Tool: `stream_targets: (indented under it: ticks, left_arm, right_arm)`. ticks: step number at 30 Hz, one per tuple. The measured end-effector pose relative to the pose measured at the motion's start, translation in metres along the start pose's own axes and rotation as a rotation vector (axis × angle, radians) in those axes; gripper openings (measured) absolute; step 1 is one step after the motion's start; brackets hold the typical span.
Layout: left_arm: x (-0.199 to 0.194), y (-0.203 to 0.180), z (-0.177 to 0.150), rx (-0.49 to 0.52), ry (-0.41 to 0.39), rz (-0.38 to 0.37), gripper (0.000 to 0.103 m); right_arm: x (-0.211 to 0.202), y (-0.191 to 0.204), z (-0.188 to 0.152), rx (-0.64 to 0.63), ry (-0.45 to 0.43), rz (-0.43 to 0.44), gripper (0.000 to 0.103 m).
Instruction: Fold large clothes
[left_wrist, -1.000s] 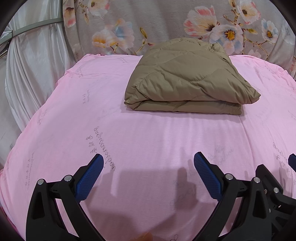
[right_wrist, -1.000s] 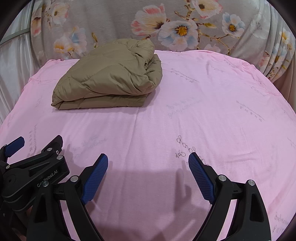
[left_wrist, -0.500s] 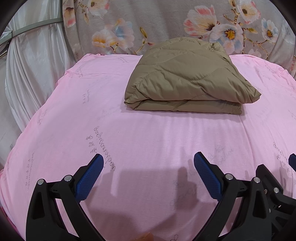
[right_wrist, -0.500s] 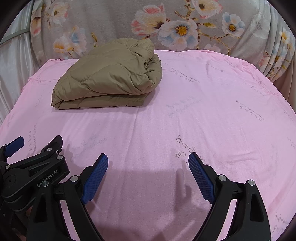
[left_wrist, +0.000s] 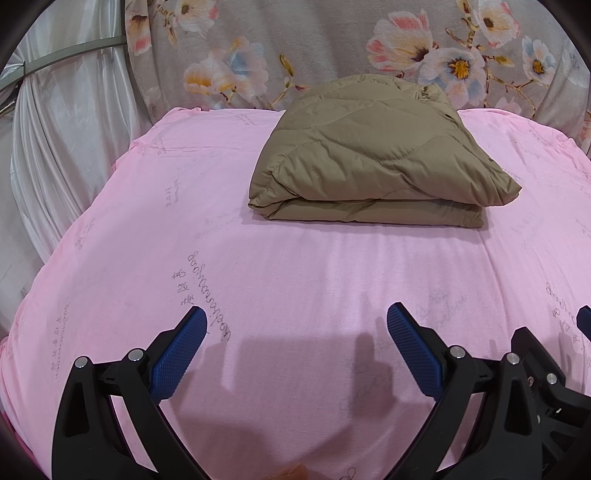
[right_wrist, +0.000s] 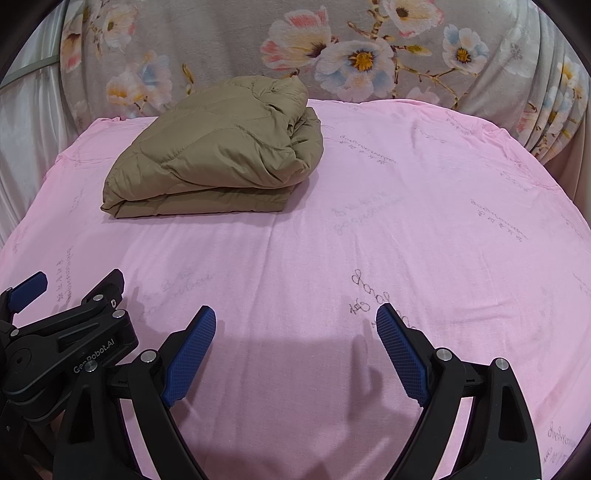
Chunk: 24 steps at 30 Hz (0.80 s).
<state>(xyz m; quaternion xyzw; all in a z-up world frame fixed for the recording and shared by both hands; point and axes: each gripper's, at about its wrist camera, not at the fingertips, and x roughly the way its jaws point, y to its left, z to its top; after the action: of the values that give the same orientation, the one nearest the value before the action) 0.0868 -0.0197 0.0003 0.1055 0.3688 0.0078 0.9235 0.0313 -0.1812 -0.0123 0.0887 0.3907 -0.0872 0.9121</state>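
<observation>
Khaki quilted puffer jacket (left_wrist: 373, 162) is lying folded into a thick, compact bundle toward the far side of the pink sheet (left_wrist: 295, 280), close to the floral backdrop cloth (left_wrist: 332, 48). In the left wrist view it is sitting slightly right of centre; in the right wrist view it is sitting far-left. Layers are stacking flat at the near edge, with a bunched, rolled portion on its right end. Judgement: the fold looks finished, and the bundle is parked at the back to keep the near working area free.

White satin drape (left_wrist: 62, 147) is hanging along the left edge of the bed.

Left gripper (left_wrist: 295, 325) is hovering over the near part of the sheet, angled downward, jaws standing wide apart. Nothing is lying between the blue pads (left_wrist: 177, 354); they are touching neither cloth nor jacket. Only shadow is falling on the sheet below.

Right gripper (right_wrist: 295, 328) is doing the same just beside it: jaws spread wide, empty, pads clear of the sheet. The left tool's black body is showing at the lower left of the right wrist view, so the two are sitting side by side.

Both tongs are well apart from the jacket. Judgement: a rest pose, with nothing in hand.
</observation>
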Motion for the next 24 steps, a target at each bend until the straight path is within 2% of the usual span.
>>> stream_targets:
  ticks: [24]
  left_arm:
    - [0.0006,0.0,0.0,0.003,0.004,0.0,0.096]
  right_arm:
    - [0.0,-0.003,0.0003,-0.002,0.0,-0.002,0.087]
